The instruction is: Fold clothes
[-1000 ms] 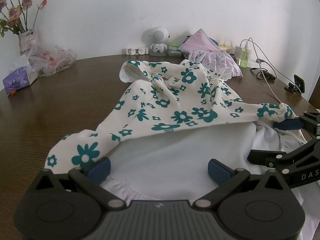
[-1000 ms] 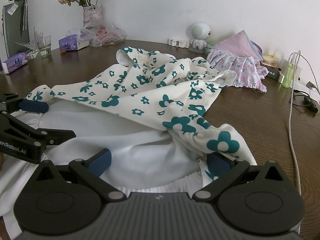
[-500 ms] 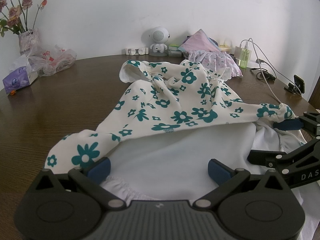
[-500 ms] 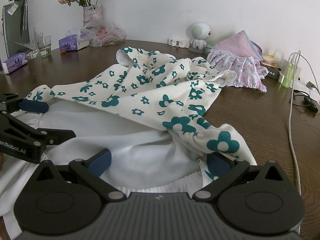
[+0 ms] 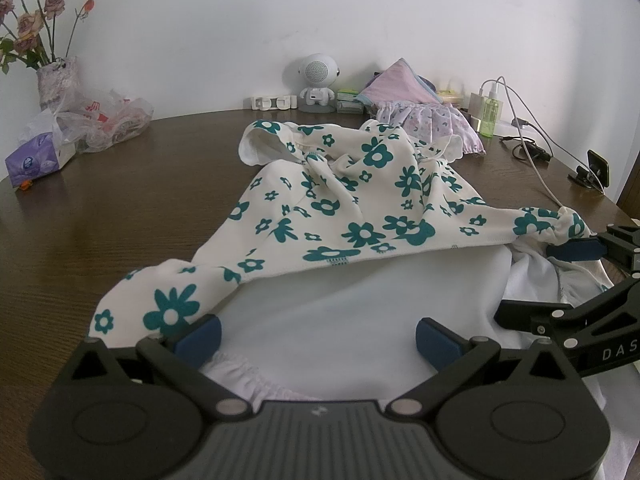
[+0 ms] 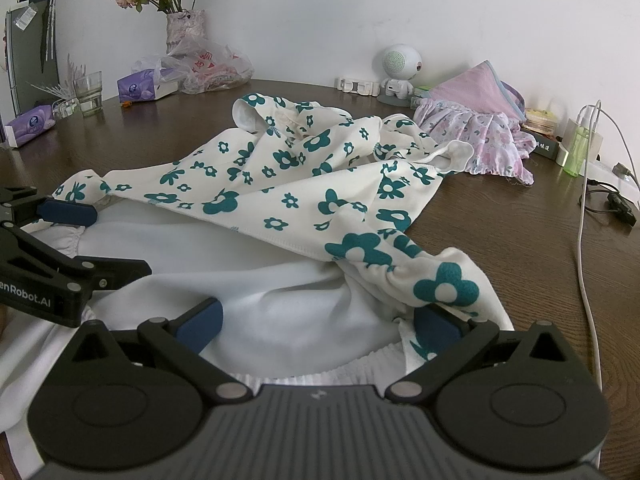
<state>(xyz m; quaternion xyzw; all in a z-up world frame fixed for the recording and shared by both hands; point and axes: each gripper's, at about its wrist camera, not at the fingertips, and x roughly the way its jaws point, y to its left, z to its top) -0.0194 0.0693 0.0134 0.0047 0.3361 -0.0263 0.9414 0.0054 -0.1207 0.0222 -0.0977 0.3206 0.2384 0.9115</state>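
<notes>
Nothing has changed over the last second: both views match the earlier ones, and the dress (image 5: 360,208) lies just as it did. I read this as a pause, with the fold itself not yet begun.

The dress, white with teal flowers, is spread across the middle of the table (image 5: 120,208), its hem at the near edge and its white lining showing there. The left gripper (image 5: 318,336) sits at the near left hem corner, jaws spread wide, one pad touching the cloth. The right gripper (image 6: 320,320) is at the near right corner, jaws likewise spread (the right pad is half buried under bunched fabric, yet nothing is pinched).

Counted: one flowered dress; one pink heap (image 6: 476,120) at the far right, seemingly more than one garment though I cannot tell how many; two tissue packs, the nearer (image 6: 32,124) and the farther (image 6: 140,86); one glass (image 6: 89,94); one vase (image 6: 186,30); one plastic bag (image 6: 208,66); one small round speaker (image 6: 400,68); one green bottle (image 6: 578,144).
</notes>
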